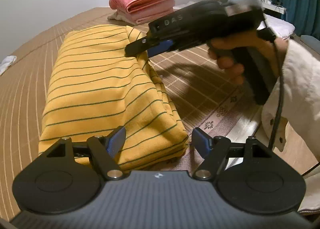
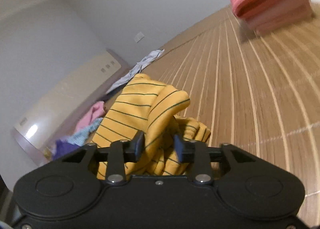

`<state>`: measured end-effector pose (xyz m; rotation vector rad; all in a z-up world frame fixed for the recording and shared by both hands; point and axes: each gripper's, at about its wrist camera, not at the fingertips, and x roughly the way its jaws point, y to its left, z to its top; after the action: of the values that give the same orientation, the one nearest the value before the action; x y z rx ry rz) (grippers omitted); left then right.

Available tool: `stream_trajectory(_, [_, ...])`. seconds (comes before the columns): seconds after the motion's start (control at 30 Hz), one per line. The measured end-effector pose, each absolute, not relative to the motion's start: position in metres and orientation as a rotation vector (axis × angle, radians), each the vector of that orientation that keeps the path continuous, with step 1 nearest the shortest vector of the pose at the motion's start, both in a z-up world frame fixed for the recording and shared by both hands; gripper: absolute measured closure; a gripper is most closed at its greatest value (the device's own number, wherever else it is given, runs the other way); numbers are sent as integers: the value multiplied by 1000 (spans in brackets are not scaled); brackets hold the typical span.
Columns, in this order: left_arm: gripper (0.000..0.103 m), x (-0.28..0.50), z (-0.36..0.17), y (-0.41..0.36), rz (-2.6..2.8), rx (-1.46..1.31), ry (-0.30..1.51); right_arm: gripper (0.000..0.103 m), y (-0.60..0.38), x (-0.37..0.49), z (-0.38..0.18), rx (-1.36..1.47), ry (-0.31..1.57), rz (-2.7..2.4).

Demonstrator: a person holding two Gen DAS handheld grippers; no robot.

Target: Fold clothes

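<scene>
Your left gripper (image 1: 158,139), jaws wide, straddles the near lower-centre corner of the folded yellow striped shirt (image 1: 104,89); your right gripper (image 2: 159,147), jaws narrow, brackets its far upper end.

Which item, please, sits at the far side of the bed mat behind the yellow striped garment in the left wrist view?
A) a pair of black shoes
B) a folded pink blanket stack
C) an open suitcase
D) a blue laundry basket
B: a folded pink blanket stack lies beyond the yellow striped garment on the brown mat, near the wall.
</scene>
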<state>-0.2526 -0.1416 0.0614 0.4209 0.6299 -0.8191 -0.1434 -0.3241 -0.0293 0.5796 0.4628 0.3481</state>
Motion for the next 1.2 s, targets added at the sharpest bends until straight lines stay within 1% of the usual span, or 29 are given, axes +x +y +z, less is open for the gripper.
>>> stream_trajectory(0.1, [26, -254, 62, -134, -820, 396, 612, 58, -308, -164, -7, 438, 452, 295])
stream_trajectory(0.17, [25, -256, 61, -133, -827, 393, 596, 46, -295, -178, -1, 420, 463, 306])
stream_trajectory(0.2, [25, -257, 61, -132, -835, 394, 585, 44, -289, -185, 0, 421, 472, 320])
stream_trajectory(0.3, [25, -259, 54, -139, -871, 409, 576, 43, -273, -198, -7, 414, 508, 363])
stream_trajectory(0.47, [25, -267, 50, -141, -876, 422, 555, 40, -256, -183, -9, 404, 558, 302])
stream_trajectory(0.53, [25, -271, 50, -137, -877, 408, 554, 41, -250, -176, -10, 401, 560, 301])
stream_trajectory(0.6, [25, -273, 51, -135, -882, 406, 548, 57, -238, -167, -13, 350, 550, 304])
stream_trajectory(0.63, [25, -273, 53, -134, -887, 408, 543, 71, -235, -164, -15, 336, 537, 325])
stream_trajectory(0.67, [25, -273, 56, -132, -891, 404, 537, 77, -237, -162, -18, 360, 520, 356])
stream_trajectory(0.7, [25, -273, 60, -130, -894, 393, 530, 79, -241, -160, -20, 399, 502, 388])
stream_trajectory(0.77, [25, -277, 73, -122, -901, 358, 502, 83, -262, -158, -30, 637, 460, 496])
stream_trajectory(0.83, [25, -279, 84, -115, -913, 319, 475, 84, -286, -159, -47, 915, 418, 613])
stream_trajectory(0.93, [25, -278, 89, -110, -924, 284, 467, 84, -294, -169, -53, 883, 460, 538])
stream_trajectory(1.0, [25, -271, 84, -113, -925, 269, 479, 82, -290, -174, -55, 794, 515, 467])
stream_trajectory(1.1, [25, -258, 69, -125, -927, 285, 497, 79, -291, -174, -53, 781, 522, 458])
stream_trajectory(1.17, [25, -251, 55, -134, -933, 304, 551, 65, -292, -175, -41, 727, 524, 442])
stream_trajectory(1.2, [24, -249, 50, -136, -934, 308, 553, 60, -292, -175, -34, 698, 520, 428])
